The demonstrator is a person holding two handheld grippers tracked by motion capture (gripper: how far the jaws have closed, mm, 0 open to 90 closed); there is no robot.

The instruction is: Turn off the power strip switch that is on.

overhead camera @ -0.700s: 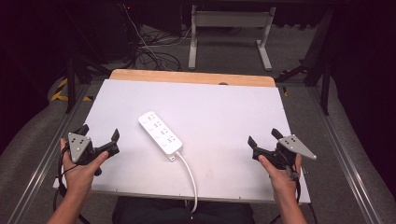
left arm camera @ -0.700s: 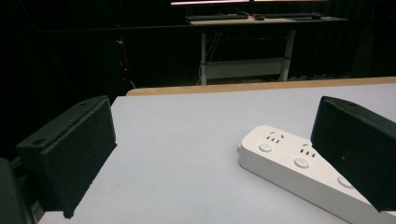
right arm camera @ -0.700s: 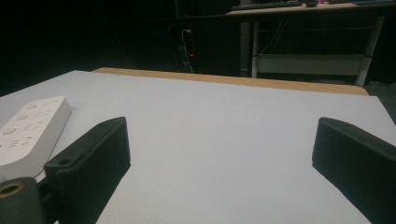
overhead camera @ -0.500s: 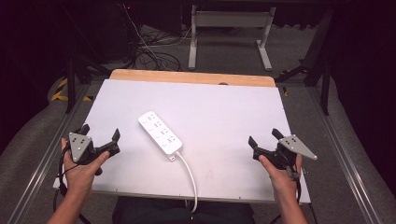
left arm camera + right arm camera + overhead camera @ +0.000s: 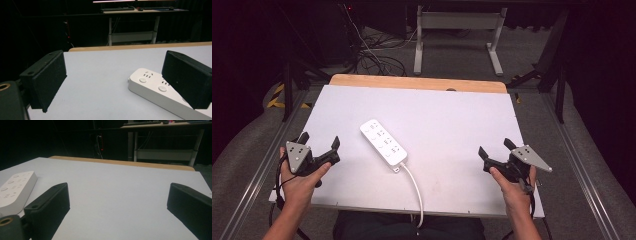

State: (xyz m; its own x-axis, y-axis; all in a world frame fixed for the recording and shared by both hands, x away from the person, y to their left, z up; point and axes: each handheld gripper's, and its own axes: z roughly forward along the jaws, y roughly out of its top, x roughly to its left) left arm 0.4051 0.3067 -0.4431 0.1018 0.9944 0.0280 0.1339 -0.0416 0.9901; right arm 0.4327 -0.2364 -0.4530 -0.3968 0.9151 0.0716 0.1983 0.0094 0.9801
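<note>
A white power strip (image 5: 383,142) lies diagonally on the white table top (image 5: 447,115), its white cable (image 5: 414,190) running off the near edge. My left gripper (image 5: 318,144) hovers at the table's left edge, open and empty, a short way left of the strip. In the left gripper view the power strip (image 5: 155,88) lies beyond the right jaw, with the left gripper (image 5: 120,85) wide apart. My right gripper (image 5: 496,151) is open at the right near corner, holding nothing. The right gripper view shows the right gripper (image 5: 117,205) over bare table, the power strip (image 5: 15,187) at far left.
A wooden strip (image 5: 417,82) borders the table's far edge. Beyond it stand a white desk frame (image 5: 457,35) and tangled floor cables (image 5: 372,55) in the dark room. Metal rails (image 5: 584,165) run along both sides of the table.
</note>
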